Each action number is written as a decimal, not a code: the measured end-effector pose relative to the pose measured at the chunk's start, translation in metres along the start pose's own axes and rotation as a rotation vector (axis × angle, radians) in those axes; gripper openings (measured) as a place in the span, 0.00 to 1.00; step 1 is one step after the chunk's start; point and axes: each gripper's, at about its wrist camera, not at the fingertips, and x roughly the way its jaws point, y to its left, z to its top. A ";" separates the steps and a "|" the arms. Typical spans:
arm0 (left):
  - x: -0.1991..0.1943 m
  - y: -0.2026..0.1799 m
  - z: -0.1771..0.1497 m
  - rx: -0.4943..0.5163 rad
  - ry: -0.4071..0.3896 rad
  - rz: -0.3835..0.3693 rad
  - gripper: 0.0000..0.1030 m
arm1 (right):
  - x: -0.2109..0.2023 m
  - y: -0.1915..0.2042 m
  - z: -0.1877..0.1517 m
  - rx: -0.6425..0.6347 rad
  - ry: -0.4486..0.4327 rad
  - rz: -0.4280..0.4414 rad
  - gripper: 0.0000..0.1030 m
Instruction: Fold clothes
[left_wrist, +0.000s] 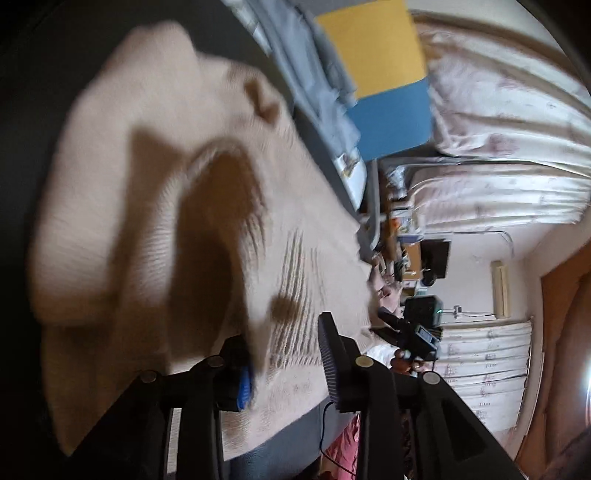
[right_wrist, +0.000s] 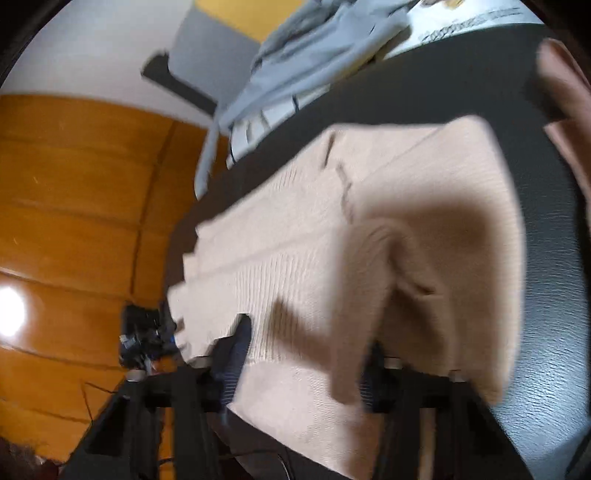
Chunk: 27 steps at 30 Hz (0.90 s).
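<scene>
My left tongs (left_wrist: 286, 363) and right tongs (right_wrist: 301, 363) each pinch an edge of the beige knit sweater (right_wrist: 295, 236) — it drapes over the dark worktop (right_wrist: 554, 295). A grey garment (right_wrist: 314, 48) lies beyond.

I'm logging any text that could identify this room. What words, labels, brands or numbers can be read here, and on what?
None can be read.
Printed sheet at the far table edge, right wrist view: dark lines of print, too blurred to read.
White curtains: a small repeating pattern, too small to tell whether it is text.
Beige knit garment, grey clothing and both hand-held grippers: no label or lettering shows.
</scene>
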 end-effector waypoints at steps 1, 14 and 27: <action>0.000 -0.002 0.006 -0.009 -0.015 -0.008 0.12 | 0.001 0.005 0.005 -0.011 0.001 -0.009 0.04; -0.014 0.000 0.101 -0.121 -0.298 -0.053 0.15 | 0.018 -0.026 0.095 0.187 -0.205 0.043 0.07; -0.061 -0.040 0.026 0.417 -0.458 0.173 0.26 | -0.045 0.009 0.031 -0.189 -0.332 -0.254 0.55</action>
